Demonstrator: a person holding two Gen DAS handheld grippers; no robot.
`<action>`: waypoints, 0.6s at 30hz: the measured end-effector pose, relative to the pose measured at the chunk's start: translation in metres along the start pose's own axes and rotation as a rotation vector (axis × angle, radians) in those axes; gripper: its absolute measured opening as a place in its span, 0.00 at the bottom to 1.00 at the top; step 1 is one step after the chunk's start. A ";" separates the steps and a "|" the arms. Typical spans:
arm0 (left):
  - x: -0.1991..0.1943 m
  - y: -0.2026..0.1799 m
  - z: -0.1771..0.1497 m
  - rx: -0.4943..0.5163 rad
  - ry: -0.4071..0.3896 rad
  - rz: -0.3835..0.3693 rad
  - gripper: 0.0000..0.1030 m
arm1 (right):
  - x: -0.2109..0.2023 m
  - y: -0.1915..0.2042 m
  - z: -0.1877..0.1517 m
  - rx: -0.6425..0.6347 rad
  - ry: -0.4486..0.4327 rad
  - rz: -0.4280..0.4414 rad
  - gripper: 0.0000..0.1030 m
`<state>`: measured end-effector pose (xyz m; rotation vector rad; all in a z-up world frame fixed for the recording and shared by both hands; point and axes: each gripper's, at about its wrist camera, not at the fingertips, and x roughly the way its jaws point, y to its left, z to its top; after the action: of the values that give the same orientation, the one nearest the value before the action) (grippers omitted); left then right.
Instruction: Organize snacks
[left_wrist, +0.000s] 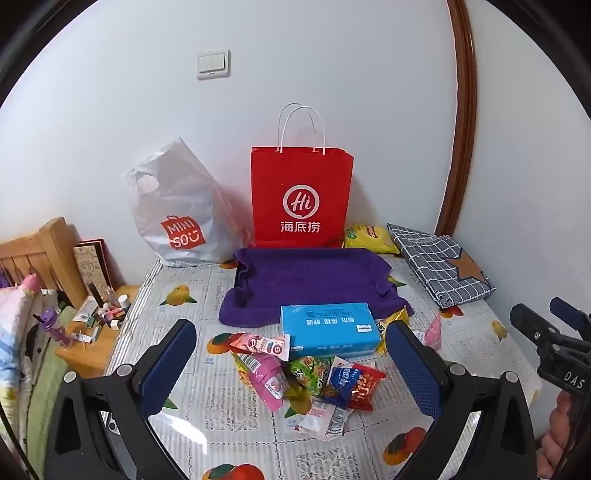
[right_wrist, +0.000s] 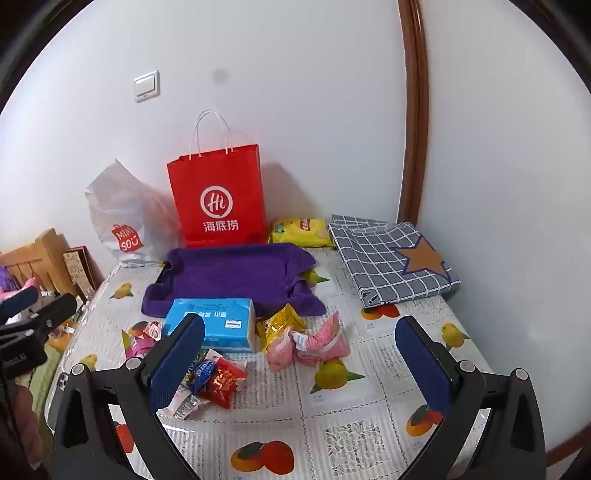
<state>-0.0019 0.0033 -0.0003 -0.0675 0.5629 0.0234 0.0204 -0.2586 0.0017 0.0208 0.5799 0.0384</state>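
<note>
Several small snack packets (left_wrist: 306, 376) lie in a loose heap on the fruit-print tablecloth, just in front of a blue tissue pack (left_wrist: 328, 328). My left gripper (left_wrist: 291, 358) hovers above the heap, open and empty. In the right wrist view the same packets (right_wrist: 210, 380) sit by the left finger, and pink packets (right_wrist: 310, 343) and a gold packet (right_wrist: 280, 321) lie further ahead. My right gripper (right_wrist: 301, 354) is open with nothing in it. A purple cloth-covered tray (left_wrist: 310, 280) lies behind the tissue pack, and a yellow chip bag (right_wrist: 299, 230) rests against the wall.
A red paper bag (left_wrist: 301, 195) and a white plastic bag (left_wrist: 177, 210) stand against the wall. A folded checked cloth (right_wrist: 391, 258) lies at the back right. A wooden bedside stand with small bottles (left_wrist: 99, 314) is to the left of the table edge.
</note>
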 end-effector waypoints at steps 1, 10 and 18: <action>-0.001 0.002 -0.001 -0.002 -0.003 -0.005 1.00 | 0.001 0.000 0.000 0.000 0.004 0.002 0.99; -0.002 -0.009 -0.001 0.035 0.004 -0.010 1.00 | -0.007 0.001 0.001 -0.008 -0.019 -0.005 0.99; -0.002 -0.010 0.001 0.035 0.000 -0.007 1.00 | -0.008 0.000 0.003 -0.012 -0.011 -0.003 0.99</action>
<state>-0.0027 -0.0064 0.0022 -0.0356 0.5626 0.0065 0.0158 -0.2586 0.0087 0.0087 0.5689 0.0392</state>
